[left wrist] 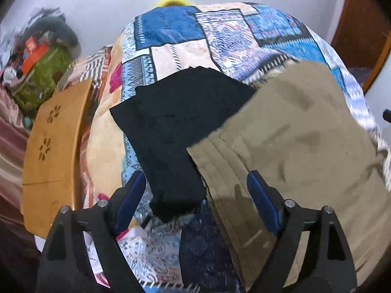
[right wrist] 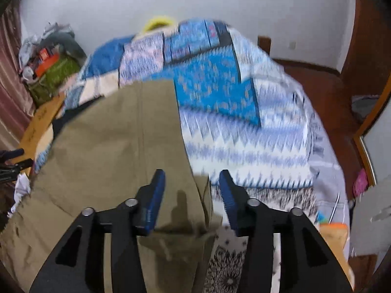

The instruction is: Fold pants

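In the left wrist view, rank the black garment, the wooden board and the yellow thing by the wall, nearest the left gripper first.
From the left gripper:
1. Black garment, its end between the open fingers.
2. Wooden board, off to the left.
3. Yellow thing, beyond the bed's far edge, by the wall.

Left gripper [left wrist: 196, 188] jaws wide apart, nothing between pads, above patchwork bedspread [left wrist: 176, 36]. Khaki pants [left wrist: 293, 127] folded at right, overlapping black garment [left wrist: 171, 122] (folded too). Wooden board [left wrist: 53, 146] at left, beside bed.
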